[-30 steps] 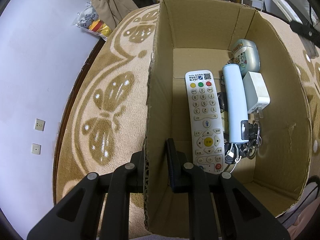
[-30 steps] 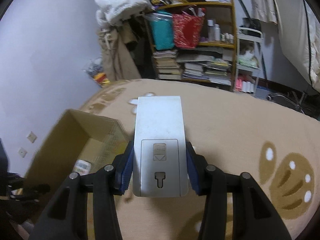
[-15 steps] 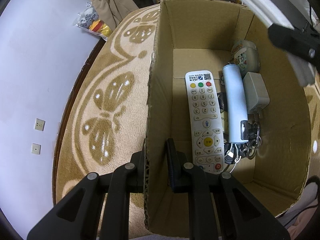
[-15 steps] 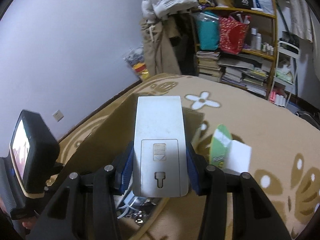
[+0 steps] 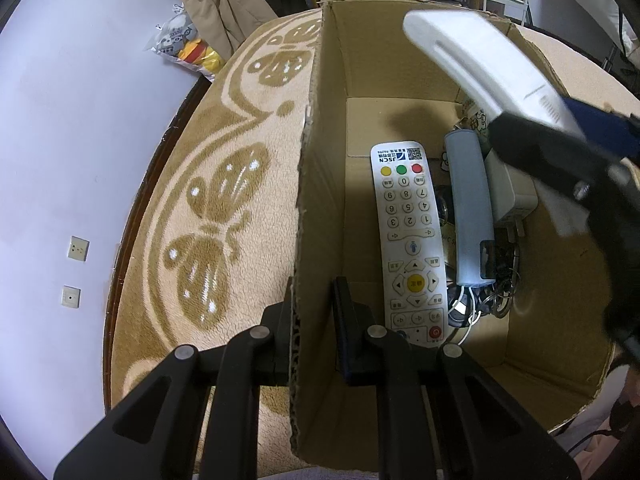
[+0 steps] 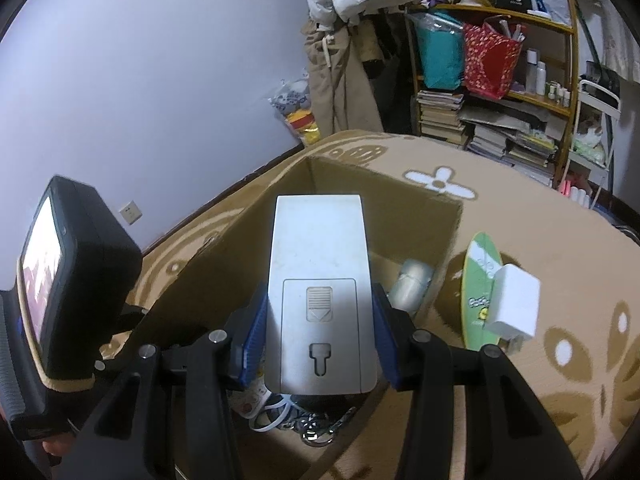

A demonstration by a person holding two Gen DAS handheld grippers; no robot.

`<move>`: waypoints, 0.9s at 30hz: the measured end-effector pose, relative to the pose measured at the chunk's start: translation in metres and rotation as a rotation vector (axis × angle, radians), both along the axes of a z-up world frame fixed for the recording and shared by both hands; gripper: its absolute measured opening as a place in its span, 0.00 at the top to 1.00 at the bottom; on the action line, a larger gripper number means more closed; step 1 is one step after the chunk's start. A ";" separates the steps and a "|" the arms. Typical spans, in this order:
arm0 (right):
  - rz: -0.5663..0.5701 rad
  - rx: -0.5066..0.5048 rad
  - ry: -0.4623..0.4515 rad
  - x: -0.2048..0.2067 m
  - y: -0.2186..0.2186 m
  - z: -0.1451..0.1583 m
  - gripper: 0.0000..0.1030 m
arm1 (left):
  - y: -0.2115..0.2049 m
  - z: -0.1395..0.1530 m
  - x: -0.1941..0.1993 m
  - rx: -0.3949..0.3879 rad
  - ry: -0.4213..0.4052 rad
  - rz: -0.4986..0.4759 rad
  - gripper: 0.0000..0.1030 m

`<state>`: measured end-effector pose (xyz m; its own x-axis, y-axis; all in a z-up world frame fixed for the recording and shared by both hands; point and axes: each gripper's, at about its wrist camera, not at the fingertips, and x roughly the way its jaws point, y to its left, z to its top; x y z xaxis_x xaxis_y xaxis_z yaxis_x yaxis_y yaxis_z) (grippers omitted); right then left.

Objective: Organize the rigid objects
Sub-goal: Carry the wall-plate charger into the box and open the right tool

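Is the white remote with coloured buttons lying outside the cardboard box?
No, the white remote lies flat on the floor inside the cardboard box.

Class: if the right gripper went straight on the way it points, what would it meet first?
Probably the box's far wall. The right gripper, holding a grey remote, points over the open box toward it; depth is unclear.

remote [image 5: 408, 236] in box [image 5: 316, 184], prob. charger [image 5: 514, 192] right

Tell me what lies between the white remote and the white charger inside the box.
In the left wrist view, a pale blue cylindrical device lies between the white remote and the white charger.
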<state>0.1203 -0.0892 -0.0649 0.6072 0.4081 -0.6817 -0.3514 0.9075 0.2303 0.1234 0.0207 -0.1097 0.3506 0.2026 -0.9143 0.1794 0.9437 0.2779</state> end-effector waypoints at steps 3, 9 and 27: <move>0.014 -0.008 0.007 -0.002 0.005 -0.004 0.50 | 0.000 0.000 0.000 -0.003 -0.001 0.000 0.86; 0.015 -0.021 0.016 -0.002 0.007 -0.008 0.50 | 0.002 0.001 -0.001 -0.003 -0.004 -0.003 0.86; -0.133 -0.014 -0.089 0.000 -0.033 0.022 0.20 | 0.005 -0.001 -0.001 -0.002 -0.009 -0.005 0.86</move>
<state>0.1207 -0.1220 -0.0434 0.7133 0.3107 -0.6283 -0.2462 0.9503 0.1904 0.1225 0.0259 -0.1109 0.3595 0.1987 -0.9118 0.1819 0.9434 0.2773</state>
